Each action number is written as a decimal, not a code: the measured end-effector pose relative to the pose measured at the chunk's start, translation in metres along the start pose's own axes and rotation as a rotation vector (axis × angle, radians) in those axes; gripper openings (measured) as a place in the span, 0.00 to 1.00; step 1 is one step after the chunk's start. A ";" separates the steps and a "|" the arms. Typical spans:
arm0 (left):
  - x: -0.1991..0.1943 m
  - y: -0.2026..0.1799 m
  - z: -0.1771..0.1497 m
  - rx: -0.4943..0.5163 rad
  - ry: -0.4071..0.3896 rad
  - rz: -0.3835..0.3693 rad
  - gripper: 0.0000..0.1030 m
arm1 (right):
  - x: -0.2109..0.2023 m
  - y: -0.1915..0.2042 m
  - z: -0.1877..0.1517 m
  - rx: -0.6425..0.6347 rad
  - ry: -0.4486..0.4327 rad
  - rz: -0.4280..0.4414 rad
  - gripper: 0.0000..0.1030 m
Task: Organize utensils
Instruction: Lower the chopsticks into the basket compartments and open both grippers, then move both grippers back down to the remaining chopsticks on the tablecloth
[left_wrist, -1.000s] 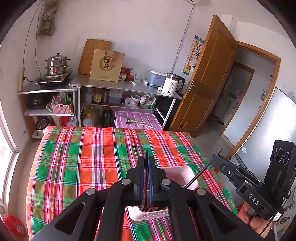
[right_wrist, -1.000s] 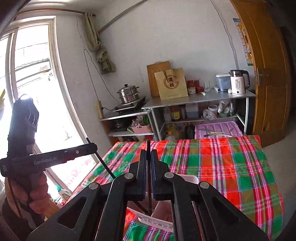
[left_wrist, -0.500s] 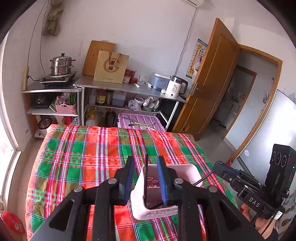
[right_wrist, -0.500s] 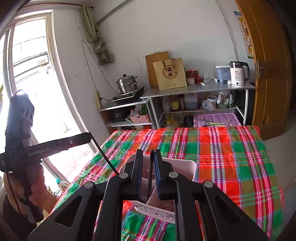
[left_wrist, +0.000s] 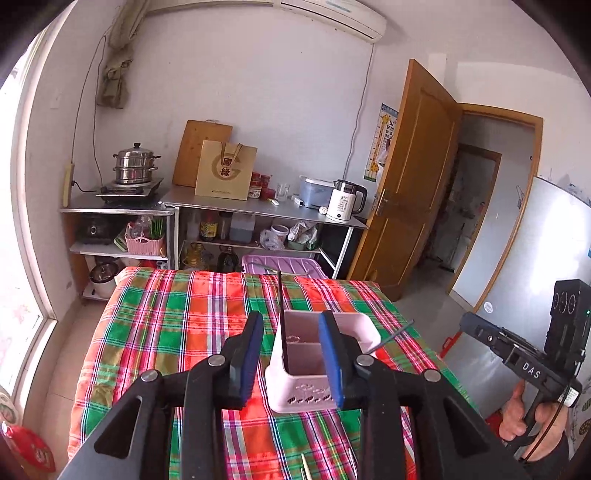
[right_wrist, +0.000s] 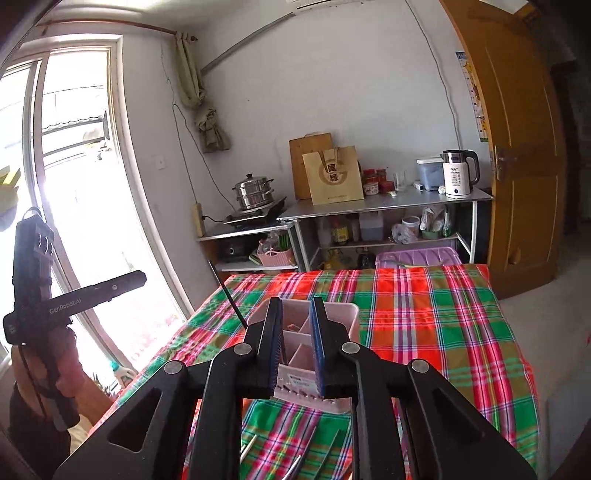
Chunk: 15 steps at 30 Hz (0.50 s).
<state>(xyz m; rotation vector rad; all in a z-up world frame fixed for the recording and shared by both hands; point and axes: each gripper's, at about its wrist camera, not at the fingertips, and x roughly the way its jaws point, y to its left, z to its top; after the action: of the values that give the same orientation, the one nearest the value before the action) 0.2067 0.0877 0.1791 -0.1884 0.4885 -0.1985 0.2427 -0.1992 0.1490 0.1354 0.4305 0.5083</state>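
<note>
Utensils nearest me: a few thin, pale sticks (left_wrist: 303, 469) lie flat on the cloth at the near table edge, under my tongs; what kind they are is too small to tell.
Left tongs (left_wrist: 291, 360): my blue pads stand wide apart, gripping nothing. They hover above the near end of the caddy, one pad on either side of it in the picture.
Right tongs (right_wrist: 295, 345): my pads are apart too, the gap narrower, nothing between them. They hang over the caddy's near wall.
Caddy (left_wrist: 308, 400): pale pink plastic holder with inner dividers (right_wrist: 300, 350) and small slots along the near wall. It sits upright on the cloth, toward the near right part of the table.
Dark chopstick (left_wrist: 281, 317): stands nearly upright in the caddy's left compartment, its tip well above the rim.
Second dark chopstick (left_wrist: 393, 336): leans out over the caddy's right side at a low angle; its lower end is hidden.
Table cover (left_wrist: 177, 332): red, green and white plaid cloth across the whole top.
Beyond the table: purple lidded bin (left_wrist: 282, 264) just behind the far edge.
Far wall: metal shelf unit (left_wrist: 258, 208) with steamer pot (left_wrist: 135, 164), paper bag (left_wrist: 226, 170) and white kettle (left_wrist: 345, 201).
Far right: wooden door (left_wrist: 410, 184), standing ajar.
</note>
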 end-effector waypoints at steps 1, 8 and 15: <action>-0.004 -0.002 -0.008 0.004 0.001 -0.001 0.30 | -0.007 -0.001 -0.004 -0.002 -0.002 -0.006 0.15; -0.027 -0.023 -0.063 0.013 0.019 -0.054 0.30 | -0.044 -0.009 -0.042 0.013 0.008 -0.021 0.15; -0.022 -0.039 -0.108 0.005 0.092 -0.097 0.30 | -0.047 -0.021 -0.077 0.049 0.070 -0.028 0.15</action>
<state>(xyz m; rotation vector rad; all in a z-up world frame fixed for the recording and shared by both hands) 0.1306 0.0409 0.1042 -0.1985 0.5709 -0.3038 0.1819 -0.2394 0.0923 0.1592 0.5133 0.4757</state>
